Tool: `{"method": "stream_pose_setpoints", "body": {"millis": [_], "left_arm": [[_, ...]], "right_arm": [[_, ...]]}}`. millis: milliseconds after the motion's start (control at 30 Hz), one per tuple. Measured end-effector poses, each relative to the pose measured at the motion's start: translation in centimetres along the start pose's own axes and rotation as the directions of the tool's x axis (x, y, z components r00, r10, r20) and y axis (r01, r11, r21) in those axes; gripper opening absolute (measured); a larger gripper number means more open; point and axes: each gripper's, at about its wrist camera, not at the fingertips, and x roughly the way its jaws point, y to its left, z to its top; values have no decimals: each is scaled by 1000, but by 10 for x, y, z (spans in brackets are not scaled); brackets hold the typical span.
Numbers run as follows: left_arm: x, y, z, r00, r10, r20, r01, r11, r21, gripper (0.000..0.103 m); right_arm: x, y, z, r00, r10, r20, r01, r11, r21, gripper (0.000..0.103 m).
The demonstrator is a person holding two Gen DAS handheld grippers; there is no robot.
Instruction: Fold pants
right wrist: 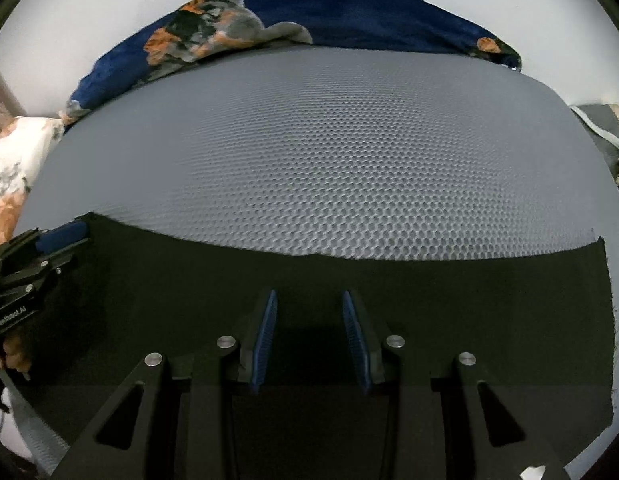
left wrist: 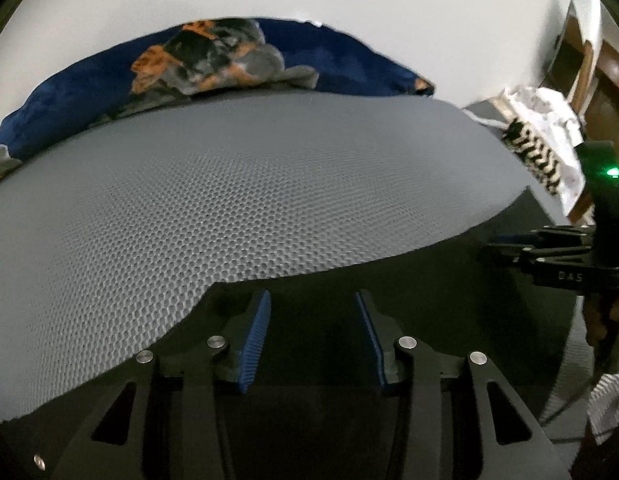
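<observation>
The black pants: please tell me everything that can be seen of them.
The black pants are dark, matte cloth with a rough cut edge and loose threads on the right side. They lie flat and spread on the grey honeycomb mat. Both the left gripper and the right gripper are open above them, holding nothing. Waistband and legs cannot be told apart.

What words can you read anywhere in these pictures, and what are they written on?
"DAS": on the black body of the right gripper, seen from the left wrist camera.
"GenRobot.AI": on the black body of the left gripper, seen from the right wrist camera; the small print is a bit blurred, so this reading is uncertain.
Nothing readable on the black pants, the grey mesh mat or the blue flowered blanket.
</observation>
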Motion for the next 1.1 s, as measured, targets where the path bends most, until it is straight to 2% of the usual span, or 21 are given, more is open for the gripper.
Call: {"method": "stream_pose_setpoints", "body": {"millis": [100,200,400,500,567,700,800,933,1100], "left_arm": [[14,9,-1,999,14,-32,-15,1000,-19,36],[18,15,0,999,17,-31,-19,999,-43,29],[21,21,3,999,17,-41,-20,998,-66,26],[19,16,3,998,40,-46,-42,998,-39,26],[16,10,4,998,48,-49,-50,998,-36,27],[1,-1,4,998,40,-40,-42,998,-46,38],[-11,-9,0,997,71,-30,-72,997,-30,43],[-27,-14,-14,996,90,-28,-91,994,-57,51],[-42,-13,-43,993,112,-36,-115,987,-110,54]], "right_arm": [[2,-6,3,999,-22,38,22,1000,4,35],[6,-12,7,998,-26,51,25,1000,13,38],[10,-13,11,998,-29,58,29,1000,4,42],[10,-13,12,998,-20,53,20,1000,4,44],[9,-13,12,999,-17,51,17,1000,10,45],[4,-11,10,998,-12,58,11,1000,7,45],[-2,-12,7,998,-13,66,13,1000,7,46],[-12,-18,1,996,-19,82,18,1000,16,47],[-22,-33,-12,995,-22,93,18,999,47,50]]}}
